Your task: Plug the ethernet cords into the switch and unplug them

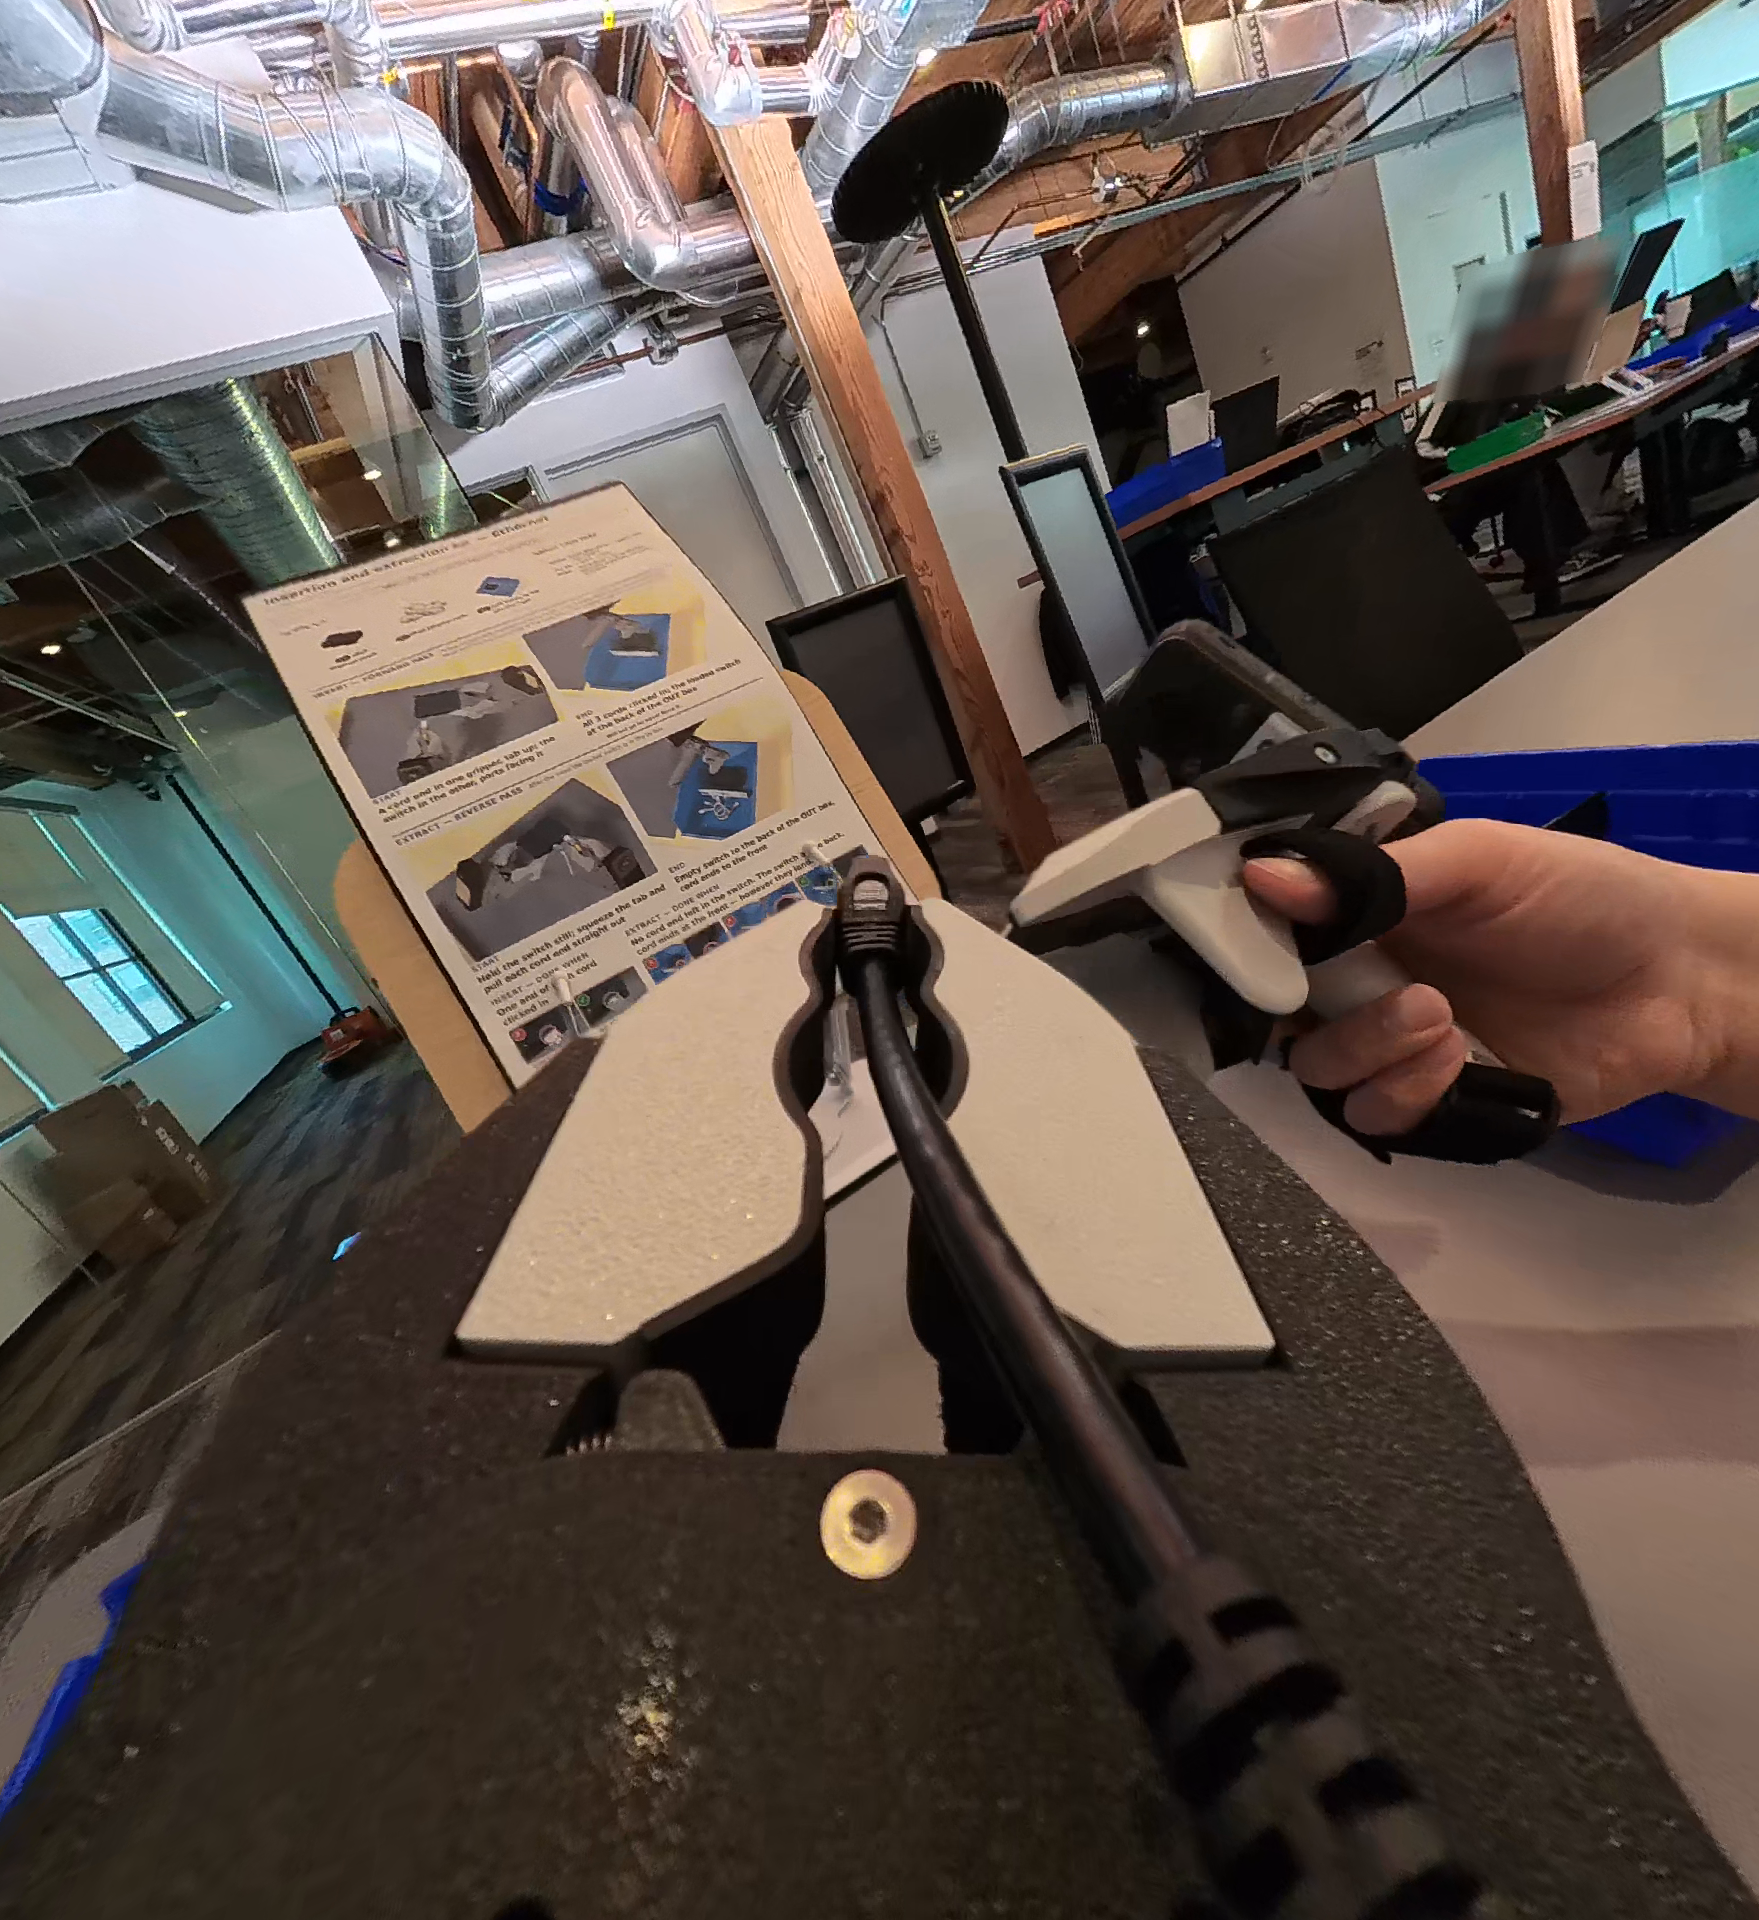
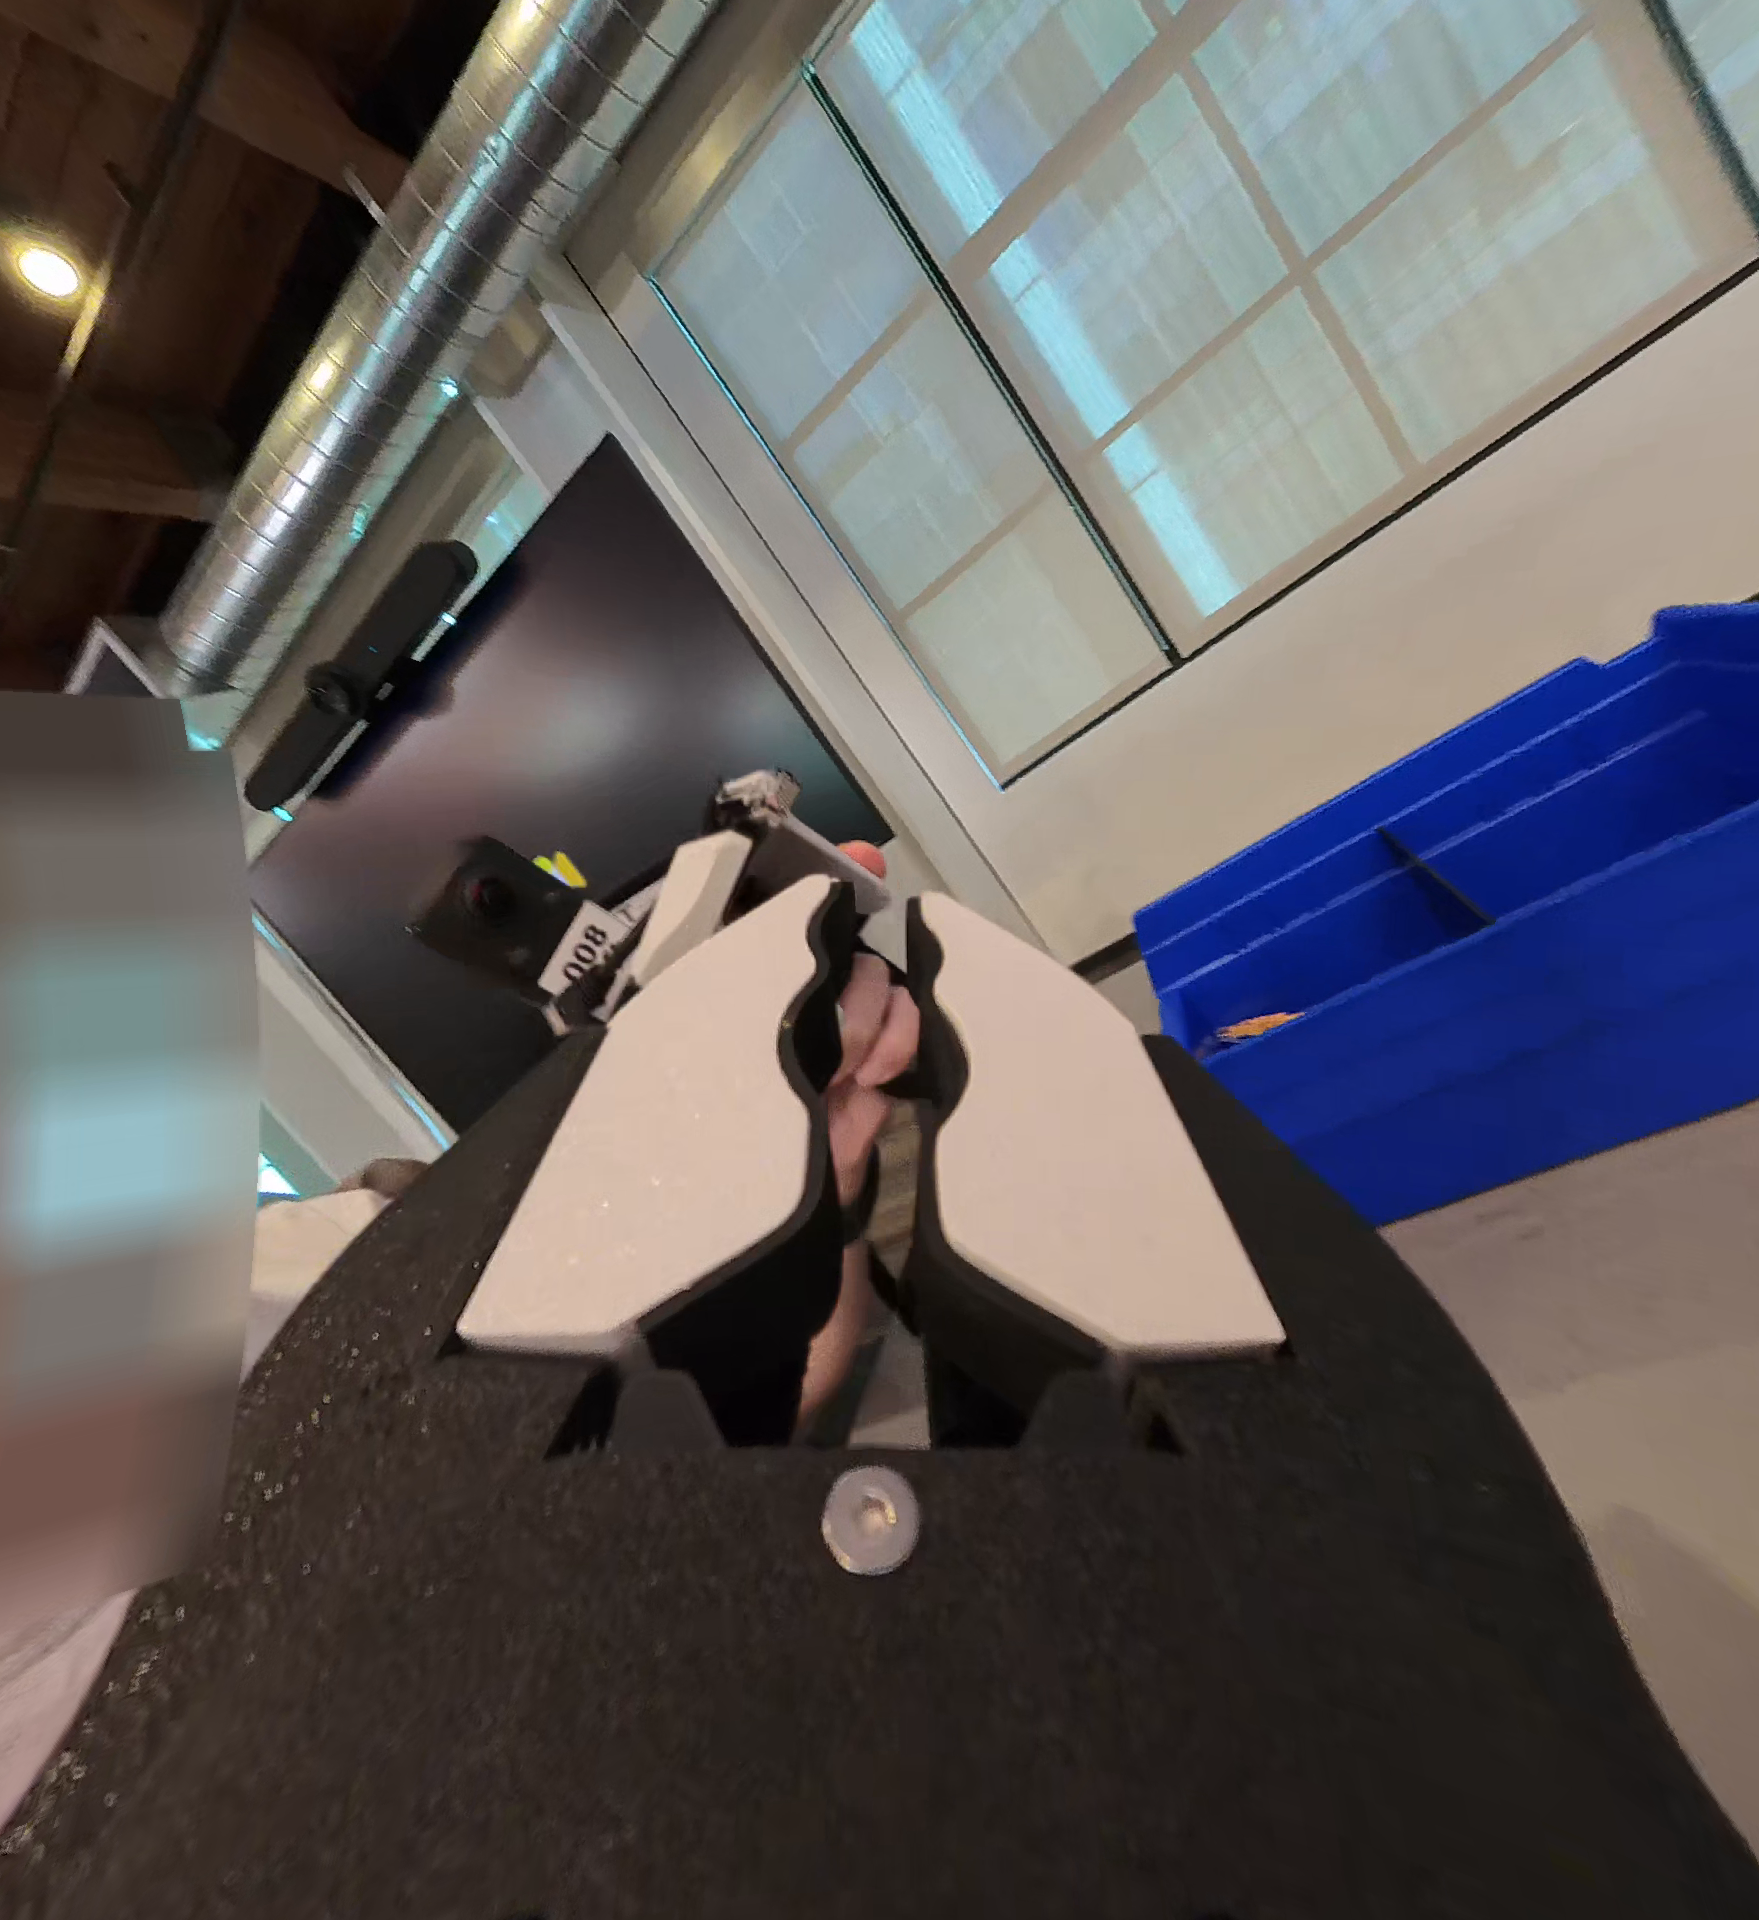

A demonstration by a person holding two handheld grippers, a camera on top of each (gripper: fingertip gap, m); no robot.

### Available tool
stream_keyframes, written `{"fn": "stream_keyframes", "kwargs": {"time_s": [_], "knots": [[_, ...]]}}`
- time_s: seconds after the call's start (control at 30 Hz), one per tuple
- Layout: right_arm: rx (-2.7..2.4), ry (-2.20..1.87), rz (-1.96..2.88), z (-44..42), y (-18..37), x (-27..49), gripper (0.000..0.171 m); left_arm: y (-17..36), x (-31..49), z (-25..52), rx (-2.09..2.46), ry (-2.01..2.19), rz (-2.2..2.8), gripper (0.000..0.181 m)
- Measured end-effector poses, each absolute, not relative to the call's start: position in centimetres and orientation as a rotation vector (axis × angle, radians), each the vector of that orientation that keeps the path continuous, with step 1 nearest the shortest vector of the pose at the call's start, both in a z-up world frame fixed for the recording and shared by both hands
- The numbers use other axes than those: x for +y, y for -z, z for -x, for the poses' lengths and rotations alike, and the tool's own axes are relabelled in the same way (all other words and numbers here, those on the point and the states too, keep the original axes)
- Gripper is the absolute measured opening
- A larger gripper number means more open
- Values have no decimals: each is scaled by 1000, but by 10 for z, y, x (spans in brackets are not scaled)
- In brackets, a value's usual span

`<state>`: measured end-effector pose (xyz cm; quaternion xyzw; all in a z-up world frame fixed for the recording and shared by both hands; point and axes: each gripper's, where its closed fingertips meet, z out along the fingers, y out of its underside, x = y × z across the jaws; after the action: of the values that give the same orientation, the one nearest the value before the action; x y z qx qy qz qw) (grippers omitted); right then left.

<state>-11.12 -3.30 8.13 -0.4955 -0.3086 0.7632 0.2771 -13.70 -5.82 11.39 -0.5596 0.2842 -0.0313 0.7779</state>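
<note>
Ethernet cord (image 1: 958, 1132): black round cable ending in a black moulded plug with a ribbed strain-relief boot; the plug is poking out just past the fingertips, the cable is running back between the fingers toward the camera, a second ribbed section lying blurred at the lower edge.
Left gripper (image 1: 867, 914): pale grey fingers on a black body, clamping the cord just behind the plug, raised above the grey table (image 1: 1633, 1351).
Right gripper (image 2: 870, 914): fingers standing slightly parted, a narrow gap between them, nothing gripped; a person's hand (image 1: 1457, 997) is holding it by the handle.
Switch: not showing in either view.
Blue bin (image 2: 1477, 977): sitting on the table beside the right gripper, a black divider inside.
Instruction board (image 1: 584, 769): standing upright beyond the plug, carrying photographs and printed text.
Numbered tag (image 2: 589, 951): small white label on the far gripper, beside its camera (image 2: 485, 899).
</note>
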Motion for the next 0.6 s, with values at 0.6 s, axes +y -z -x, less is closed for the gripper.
{"fn": "stream_keyframes", "kwargs": {"time_s": [0.6], "knots": [[-925,-965,1386,80,-68,29,5,-203,-32,158,639,103,1031,12]]}}
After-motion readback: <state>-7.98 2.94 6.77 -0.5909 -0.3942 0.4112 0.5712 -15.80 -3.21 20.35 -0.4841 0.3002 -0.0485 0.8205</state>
